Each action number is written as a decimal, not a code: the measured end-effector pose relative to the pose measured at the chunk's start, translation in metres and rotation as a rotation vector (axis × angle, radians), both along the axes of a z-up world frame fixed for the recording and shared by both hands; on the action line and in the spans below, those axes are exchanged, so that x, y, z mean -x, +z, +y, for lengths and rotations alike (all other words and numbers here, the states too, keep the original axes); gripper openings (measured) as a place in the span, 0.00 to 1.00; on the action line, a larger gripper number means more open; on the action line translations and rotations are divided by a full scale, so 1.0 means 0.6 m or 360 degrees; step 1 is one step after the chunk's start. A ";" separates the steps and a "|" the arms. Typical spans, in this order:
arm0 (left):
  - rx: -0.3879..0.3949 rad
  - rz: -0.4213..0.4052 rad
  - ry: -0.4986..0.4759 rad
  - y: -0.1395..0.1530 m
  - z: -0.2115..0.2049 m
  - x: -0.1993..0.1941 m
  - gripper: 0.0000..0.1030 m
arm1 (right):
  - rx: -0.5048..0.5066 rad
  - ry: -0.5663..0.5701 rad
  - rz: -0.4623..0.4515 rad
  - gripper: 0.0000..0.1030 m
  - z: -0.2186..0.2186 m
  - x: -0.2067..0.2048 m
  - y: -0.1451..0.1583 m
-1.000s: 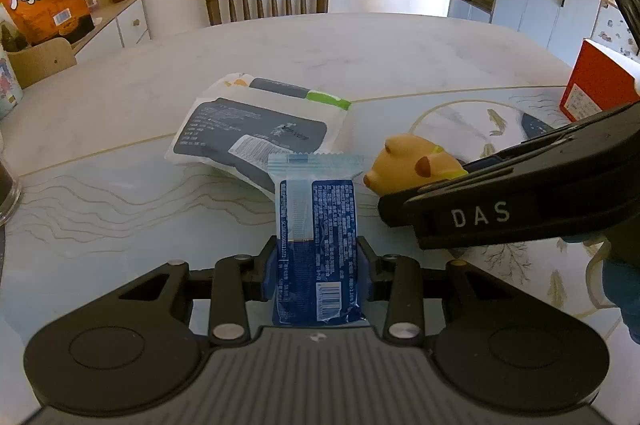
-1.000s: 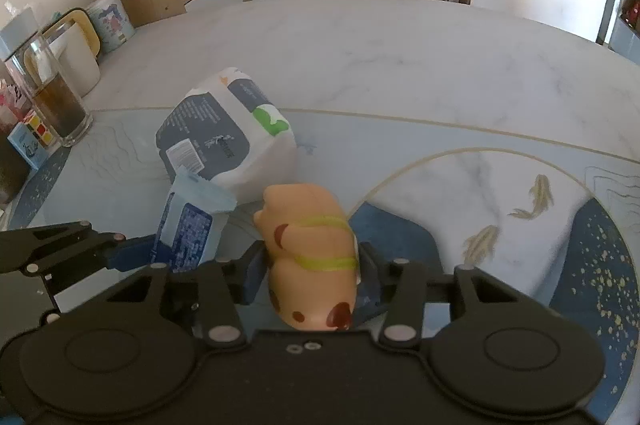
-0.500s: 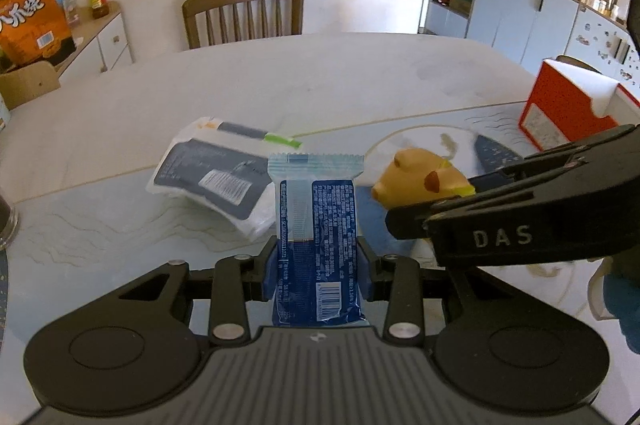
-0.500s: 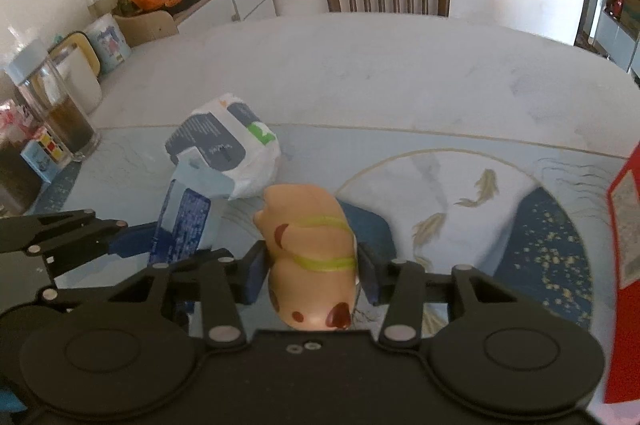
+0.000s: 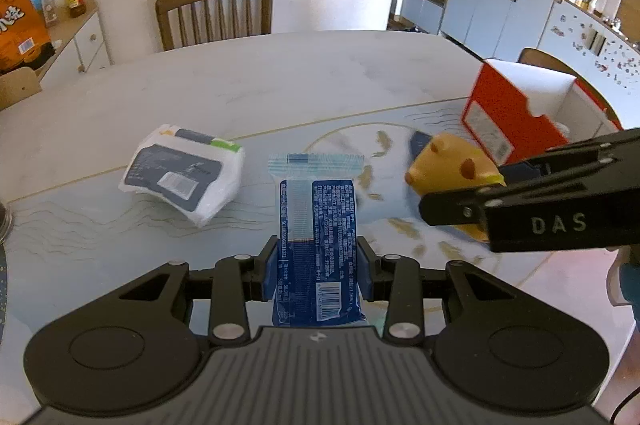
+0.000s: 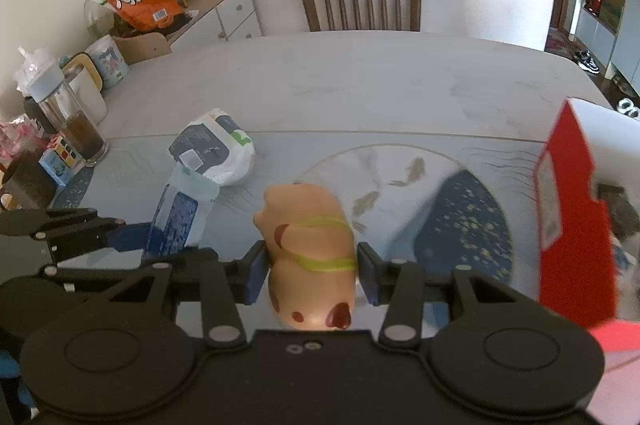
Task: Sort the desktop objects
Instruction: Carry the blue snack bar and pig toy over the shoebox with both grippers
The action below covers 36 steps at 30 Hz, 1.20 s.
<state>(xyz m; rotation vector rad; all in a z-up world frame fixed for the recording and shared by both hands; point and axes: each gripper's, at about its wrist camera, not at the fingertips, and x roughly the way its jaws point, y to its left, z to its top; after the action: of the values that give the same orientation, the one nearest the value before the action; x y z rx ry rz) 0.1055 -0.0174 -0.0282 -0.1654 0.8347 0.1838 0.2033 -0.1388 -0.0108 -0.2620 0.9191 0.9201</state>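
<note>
We see a broad pale marble-topped table (image 5: 248, 81) filling both views, its near part covered by a glossy mat printed with fish and a dark blue speckled patch (image 6: 464, 225). A brown wooden slat-backed chair (image 6: 362, 1) stands at the far edge. At the right, a red-and-white cardboard box (image 5: 516, 113) with an open top sits on the table; in the right wrist view it is cut off by the frame edge and blurred, so what lies inside we cannot make out. Left of centre, a white plastic tissue pack with a dark grey label (image 5: 184, 173) lies on the mat, well apart from the box.

Our left gripper (image 5: 316, 265) is clamped on a blue foil snack packet with a pale crimped top (image 5: 316, 221), held upright above the mat; the packet's lower end is hidden behind the gripper body. Our right gripper (image 6: 312, 269) grips a tan rubbery animal toy with a yellow-green band (image 6: 312, 245) by its sides, lifted clear of the table, near the box and left of it. The toy's underside is hidden. In the left wrist view the right gripper's dark side covers most of the toy.

At the far left, an orange snack bag (image 6: 136, 1) and a glass tumbler of dark liquid (image 6: 80, 133) are small and distorted.
</note>
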 end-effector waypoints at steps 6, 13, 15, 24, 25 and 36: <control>0.0014 -0.0029 -0.0075 0.035 -0.040 -0.003 0.35 | -0.0009 -0.0056 -0.0029 0.45 -0.063 -0.001 0.032; -0.0012 -0.0068 -0.0226 0.067 -0.108 -0.021 0.35 | 0.0003 -0.0126 -0.0080 0.45 -0.133 -0.012 0.064; -0.0016 -0.0079 -0.0267 0.075 -0.128 -0.028 0.35 | -0.0001 -0.0147 -0.0092 0.45 -0.155 -0.015 0.072; -0.0014 -0.0112 -0.0407 0.103 -0.211 -0.081 0.35 | -0.0003 -0.0258 -0.0109 0.45 -0.245 -0.059 0.091; -0.0015 -0.0115 -0.0418 0.104 -0.221 -0.088 0.35 | -0.0004 -0.0266 -0.0111 0.45 -0.254 -0.065 0.092; -0.0026 -0.0087 -0.0487 0.110 -0.315 -0.170 0.35 | 0.0025 -0.0290 -0.0087 0.45 -0.338 -0.148 0.091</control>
<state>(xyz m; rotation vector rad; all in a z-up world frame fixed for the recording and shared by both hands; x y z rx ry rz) 0.2076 -0.2066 0.0376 -0.0259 0.7931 -0.1006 0.2921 -0.3413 0.0440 -0.2124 0.8844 0.7348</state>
